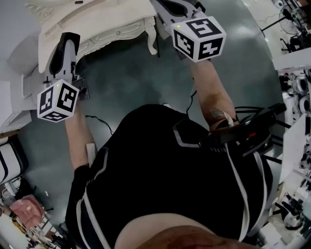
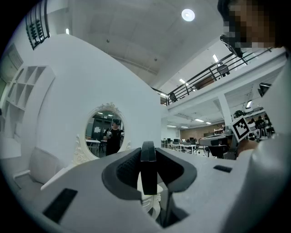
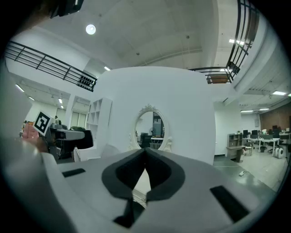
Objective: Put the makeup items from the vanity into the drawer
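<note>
The white carved vanity (image 1: pixel 97 24) stands at the top left of the head view; no makeup items show on it from here. Its oval mirror (image 2: pixel 104 132) hangs on the white wall ahead, and the same mirror (image 3: pixel 152 129) shows in the right gripper view. My left gripper (image 1: pixel 68 41) points at the vanity's front edge. In its own view the left gripper (image 2: pixel 148 168) has a slim black upright stick (image 2: pixel 148 159) between its jaws, with the pads against its sides. My right gripper (image 3: pixel 145 152) is shut and empty; in the head view the right gripper (image 1: pixel 177 7) reaches the top edge.
My own torso in black fills the lower head view. A thin cable (image 1: pixel 99 121) lies on the grey floor. White furniture (image 1: pixel 14 97) stands at the left and cluttered benches (image 1: pixel 296 48) at the right. A white shelf unit (image 3: pixel 97 123) stands left of the mirror.
</note>
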Available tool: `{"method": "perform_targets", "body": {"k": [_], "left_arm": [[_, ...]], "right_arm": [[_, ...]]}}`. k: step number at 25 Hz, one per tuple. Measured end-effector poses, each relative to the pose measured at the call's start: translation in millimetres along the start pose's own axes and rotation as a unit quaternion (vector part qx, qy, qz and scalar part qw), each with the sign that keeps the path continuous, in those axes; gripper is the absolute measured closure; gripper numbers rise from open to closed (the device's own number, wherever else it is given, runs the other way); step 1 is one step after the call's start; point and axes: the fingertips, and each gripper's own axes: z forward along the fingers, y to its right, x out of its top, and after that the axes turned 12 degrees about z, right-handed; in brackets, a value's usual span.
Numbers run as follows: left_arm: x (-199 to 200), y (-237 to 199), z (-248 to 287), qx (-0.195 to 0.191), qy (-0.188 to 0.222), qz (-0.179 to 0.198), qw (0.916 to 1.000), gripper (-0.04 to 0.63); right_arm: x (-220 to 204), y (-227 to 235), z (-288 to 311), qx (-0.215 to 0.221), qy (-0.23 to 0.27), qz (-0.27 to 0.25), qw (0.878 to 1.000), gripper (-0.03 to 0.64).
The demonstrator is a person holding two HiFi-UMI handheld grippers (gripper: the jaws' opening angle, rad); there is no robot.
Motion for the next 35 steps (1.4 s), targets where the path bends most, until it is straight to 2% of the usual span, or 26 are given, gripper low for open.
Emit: {"method": "perform_targets", "body": {"k": [11,16,29,35], "left_arm": [[-10.6,-4.4,-2.1,-0.008,-0.006,-0.007,0.9999,0.503],[-15.3,-6.8,-6.5,-0.011,-0.002,-0.008,0.9999,0.503],[-34.5,-55.0,-8.4,-0.038,0.014,-0.018,0.9990,0.503],[-40.8,-62.1,9.5,-0.038,0.010,-0.018,0.9991,0.503]], "right_arm": [[0.2,-0.5,-2.5,-0.016,0.009,0.006,1.000,0.612],[-4.5,-10.4,-0.6,-0.014,0.003,-0.011,1.000,0.612],[-17.4,-49.8,26.8,-0.036,0.000,-0.017,0.999,0.612],[-18.8,-40.6,50.5,-0.027,-0.005,-0.014,1.000,0.612]]}}
